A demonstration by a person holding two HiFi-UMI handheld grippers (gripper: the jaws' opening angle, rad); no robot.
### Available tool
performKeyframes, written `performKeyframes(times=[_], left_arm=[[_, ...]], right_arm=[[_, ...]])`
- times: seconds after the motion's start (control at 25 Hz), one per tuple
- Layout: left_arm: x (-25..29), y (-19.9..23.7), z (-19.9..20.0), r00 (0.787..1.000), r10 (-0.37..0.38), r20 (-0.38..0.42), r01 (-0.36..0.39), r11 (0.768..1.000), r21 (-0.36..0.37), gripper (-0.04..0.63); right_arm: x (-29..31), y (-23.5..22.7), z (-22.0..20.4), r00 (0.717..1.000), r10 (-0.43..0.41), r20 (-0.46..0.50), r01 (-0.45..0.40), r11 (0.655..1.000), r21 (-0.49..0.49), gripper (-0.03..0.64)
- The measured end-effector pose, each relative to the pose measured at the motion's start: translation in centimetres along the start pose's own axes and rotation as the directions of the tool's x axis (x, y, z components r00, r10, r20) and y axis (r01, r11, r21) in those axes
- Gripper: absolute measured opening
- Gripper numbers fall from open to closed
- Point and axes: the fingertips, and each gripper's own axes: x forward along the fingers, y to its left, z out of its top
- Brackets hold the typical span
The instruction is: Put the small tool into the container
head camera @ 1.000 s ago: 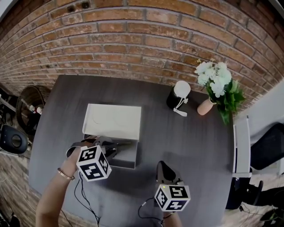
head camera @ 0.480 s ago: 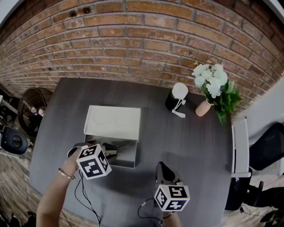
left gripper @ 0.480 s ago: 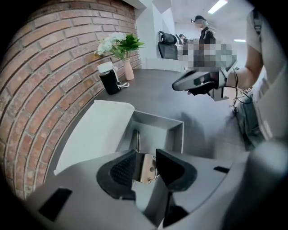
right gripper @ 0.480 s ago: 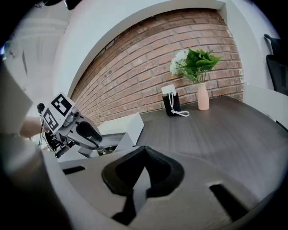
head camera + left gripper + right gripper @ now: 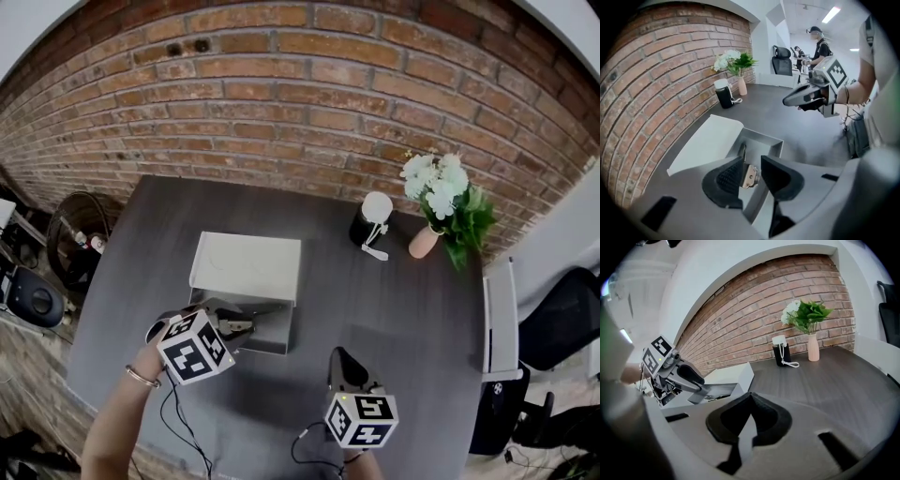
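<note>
A grey metal container (image 5: 274, 335) lies open on the dark table, its white lid (image 5: 246, 265) lying just behind it. My left gripper (image 5: 230, 324) hangs over the container's near left corner. Its jaws are closing, with the small metal tool (image 5: 750, 175) between them. The tool rests against the left pad (image 5: 727, 177), and a thin gap shows on the right pad's side. The tool's long end (image 5: 267, 309) reaches into the container. My right gripper (image 5: 339, 360) hovers at the front of the table, shut and empty, to the right of the container (image 5: 717, 391).
A black speaker with a white top (image 5: 373, 217) and a vase of white flowers (image 5: 433, 202) stand at the far right by the brick wall. A fan (image 5: 80, 230) stands off the table's left side. Cables trail off the front edge (image 5: 187, 431). A person (image 5: 818, 44) stands far behind.
The head view has tilted a little, so everything sits slightly lower. The left gripper stays over the container's near corner with the tool at its jaws. The right gripper has not moved.
</note>
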Motion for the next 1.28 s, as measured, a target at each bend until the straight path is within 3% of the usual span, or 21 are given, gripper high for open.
performKeyframes(times=[0.16, 0.32, 0.44, 0.56, 0.68, 0.84, 0.96, 1.12, 1.28], left_arm=[[-3.0, -0.9, 0.7, 0.994, 0.037, 0.098, -0.027, 0.995, -0.098, 0.112], [-6.3, -2.1, 0.8, 0.979, 0.119, 0.167, -0.085, 0.976, -0.2, 0.112], [-8.8, -3.0, 1.1, 0.954, 0.211, 0.212, -0.155, 0.955, -0.254, 0.11], [-11.5, -3.7, 1.2, 0.917, 0.305, 0.259, -0.215, 0.921, -0.325, 0.098], [-14.3, -4.3, 1.3, 0.865, 0.409, 0.291, -0.269, 0.867, -0.419, 0.066], [-17.9, -4.9, 1.0, 0.784, 0.545, 0.295, -0.324, 0.767, -0.554, 0.031], [-20.7, -5.7, 1.0, 0.721, 0.623, 0.304, -0.324, 0.691, -0.646, 0.015], [-24.2, -7.2, 1.4, 0.63, 0.708, 0.32, -0.323, 0.613, -0.721, 0.011], [-26.6, -8.3, 0.6, 0.546, 0.779, 0.309, -0.273, 0.515, -0.813, 0.008]], right_arm=[[-1.4, 1.2, 0.9, 1.0, 0.014, 0.014, -0.014, 1.0, -0.021, 0.002], [-3.1, 2.3, 1.9, 0.999, 0.03, 0.03, -0.029, 0.999, -0.046, 0.002], [-4.8, 3.1, 2.8, 0.998, 0.04, 0.046, -0.036, 0.997, -0.069, 0.002], [-6.6, 4.1, 3.5, 0.997, 0.046, 0.06, -0.04, 0.995, -0.096, 0.002], [-8.6, 4.9, 4.0, 0.996, 0.047, 0.075, -0.037, 0.991, -0.126, 0.002], [-11.0, 6.1, 5.0, 0.994, 0.05, 0.102, -0.033, 0.986, -0.165, 0.002], [-12.6, 7.5, 6.1, 0.99, 0.064, 0.126, -0.038, 0.979, -0.201, 0.002], [-14.8, 9.1, 7.5, 0.983, 0.082, 0.164, -0.04, 0.969, -0.245, 0.002], [-16.5, 10.4, 8.6, 0.976, 0.097, 0.192, -0.04, 0.958, -0.284, 0.002]])
